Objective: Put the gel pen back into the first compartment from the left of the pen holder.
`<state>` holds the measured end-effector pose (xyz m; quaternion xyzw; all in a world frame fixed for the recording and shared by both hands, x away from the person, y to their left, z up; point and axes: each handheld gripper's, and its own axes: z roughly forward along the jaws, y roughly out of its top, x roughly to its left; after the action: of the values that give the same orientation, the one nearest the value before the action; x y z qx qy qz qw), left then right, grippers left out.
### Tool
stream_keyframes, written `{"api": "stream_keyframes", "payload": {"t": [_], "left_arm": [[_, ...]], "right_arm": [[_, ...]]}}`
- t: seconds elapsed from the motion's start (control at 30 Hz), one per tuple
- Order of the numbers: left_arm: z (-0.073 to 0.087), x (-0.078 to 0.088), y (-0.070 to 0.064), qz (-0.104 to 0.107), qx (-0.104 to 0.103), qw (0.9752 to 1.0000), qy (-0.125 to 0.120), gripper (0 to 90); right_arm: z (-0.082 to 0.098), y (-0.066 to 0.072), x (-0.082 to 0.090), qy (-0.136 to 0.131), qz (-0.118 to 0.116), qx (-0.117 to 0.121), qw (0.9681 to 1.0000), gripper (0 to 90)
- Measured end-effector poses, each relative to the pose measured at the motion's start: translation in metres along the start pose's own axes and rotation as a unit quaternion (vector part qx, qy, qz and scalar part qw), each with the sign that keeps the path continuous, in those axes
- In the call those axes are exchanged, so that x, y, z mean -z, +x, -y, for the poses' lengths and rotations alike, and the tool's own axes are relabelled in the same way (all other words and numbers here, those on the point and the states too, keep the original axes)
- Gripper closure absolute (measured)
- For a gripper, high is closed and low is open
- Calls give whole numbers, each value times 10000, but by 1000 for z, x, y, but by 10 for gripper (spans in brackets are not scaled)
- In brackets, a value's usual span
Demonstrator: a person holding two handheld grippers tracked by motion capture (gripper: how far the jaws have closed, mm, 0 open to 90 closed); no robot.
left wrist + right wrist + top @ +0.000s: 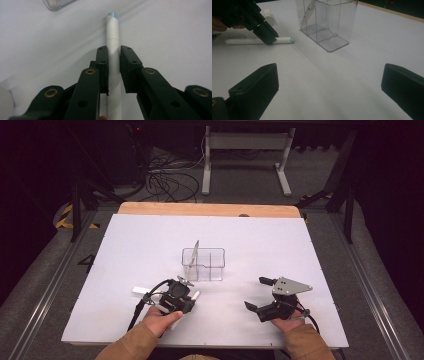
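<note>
Left gripper jaws straddle white pen, contact seemingly unclear.

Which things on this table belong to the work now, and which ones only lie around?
In use:
- white pen, lying on the table between the jaws of the left gripper
- clear box with compartments, probably where the pen goes

Lying about:
- small white cap behind the pen
- right gripper, open and idle
- cables on the floor

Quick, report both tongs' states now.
Left tongs: closed around the white cylindrical marker with a blue tip, lying on the table.
Right tongs: open, empty.
</note>
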<state>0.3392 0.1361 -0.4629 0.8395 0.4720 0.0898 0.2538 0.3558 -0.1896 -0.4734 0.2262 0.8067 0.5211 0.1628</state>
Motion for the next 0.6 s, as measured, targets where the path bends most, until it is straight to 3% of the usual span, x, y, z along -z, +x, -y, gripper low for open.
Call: {"api": "stream_keyframes", "payload": {"t": [0.6], "left_arm": [[-1,18,-1,-94,-44,9991,-414,778]], "right_arm": [[0,0,0,1,-11,1,10000,17]]}}
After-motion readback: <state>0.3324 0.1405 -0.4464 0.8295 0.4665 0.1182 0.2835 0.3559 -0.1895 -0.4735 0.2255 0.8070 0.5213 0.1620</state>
